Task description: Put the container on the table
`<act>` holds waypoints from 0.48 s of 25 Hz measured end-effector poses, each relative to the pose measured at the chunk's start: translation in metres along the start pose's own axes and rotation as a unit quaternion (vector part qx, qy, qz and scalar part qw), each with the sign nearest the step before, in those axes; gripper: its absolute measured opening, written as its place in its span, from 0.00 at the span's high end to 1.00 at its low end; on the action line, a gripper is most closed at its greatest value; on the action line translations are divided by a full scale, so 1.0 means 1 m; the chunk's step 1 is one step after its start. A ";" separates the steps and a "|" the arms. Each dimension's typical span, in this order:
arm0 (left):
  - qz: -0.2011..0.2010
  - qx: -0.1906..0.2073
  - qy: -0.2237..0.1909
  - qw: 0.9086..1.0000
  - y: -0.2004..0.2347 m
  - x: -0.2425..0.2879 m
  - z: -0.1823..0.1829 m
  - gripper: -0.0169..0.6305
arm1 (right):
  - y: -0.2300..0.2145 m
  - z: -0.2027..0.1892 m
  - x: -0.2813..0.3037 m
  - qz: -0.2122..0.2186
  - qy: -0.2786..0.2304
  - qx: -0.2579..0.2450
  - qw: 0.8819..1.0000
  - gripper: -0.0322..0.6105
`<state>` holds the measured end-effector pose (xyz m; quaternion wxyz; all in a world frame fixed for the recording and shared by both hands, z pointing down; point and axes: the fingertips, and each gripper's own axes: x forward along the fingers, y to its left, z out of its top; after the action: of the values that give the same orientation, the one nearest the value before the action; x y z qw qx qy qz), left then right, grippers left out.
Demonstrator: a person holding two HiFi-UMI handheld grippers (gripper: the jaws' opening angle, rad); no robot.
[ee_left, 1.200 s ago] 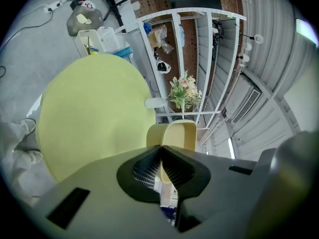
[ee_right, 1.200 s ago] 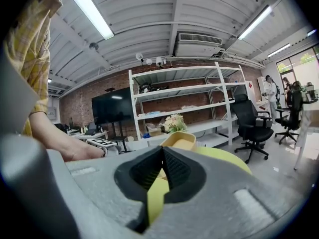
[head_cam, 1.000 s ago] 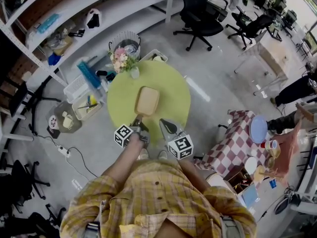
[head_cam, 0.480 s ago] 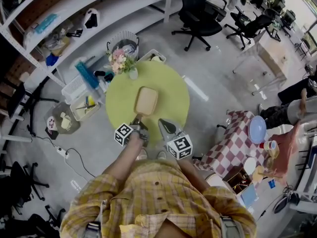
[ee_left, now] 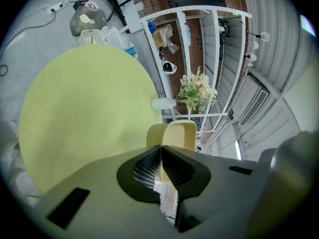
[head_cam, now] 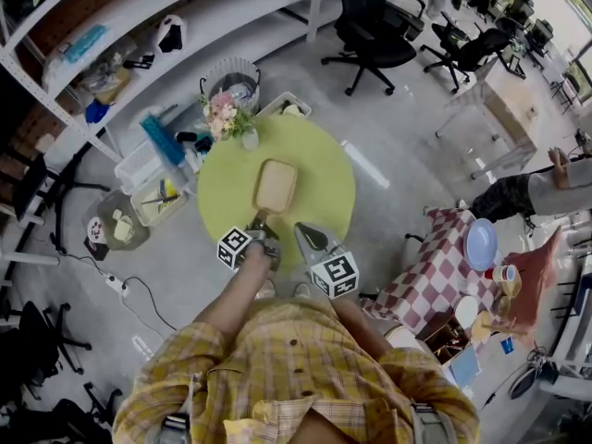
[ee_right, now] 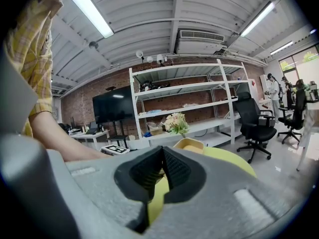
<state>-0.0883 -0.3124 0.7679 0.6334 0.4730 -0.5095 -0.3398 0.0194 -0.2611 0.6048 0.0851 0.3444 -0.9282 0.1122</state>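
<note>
A shallow tan container (head_cam: 276,186) lies near the middle of the round green table (head_cam: 319,160). My left gripper (head_cam: 261,222) reaches in from the table's near edge, shut on the container's near rim. In the left gripper view the container (ee_left: 175,133) sticks out past the closed left gripper (ee_left: 160,147). My right gripper (head_cam: 308,235) hovers at the table's near edge, to the right of the container and apart from it. In the right gripper view the right gripper (ee_right: 162,152) is shut on nothing, with the container (ee_right: 188,144) beyond it.
A vase of flowers (head_cam: 227,114) stands at the table's far left edge. Shelving (head_cam: 139,26) and bins (head_cam: 148,178) lie beyond on the left. Office chairs (head_cam: 370,26) stand at the back. A checked table (head_cam: 435,266) with dishes is at the right.
Both grippers and the container hold almost the same place. A person at the far right has shifted.
</note>
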 end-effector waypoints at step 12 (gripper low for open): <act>0.021 0.017 -0.004 1.000 0.010 0.015 0.005 0.94 | -0.004 -0.002 0.007 -0.003 0.006 0.001 1.000 0.95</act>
<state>-0.0897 -0.3242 0.7823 0.6299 0.4717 -0.5276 -0.3200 0.0172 -0.2675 0.6090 0.0910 0.3468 -0.9264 0.1148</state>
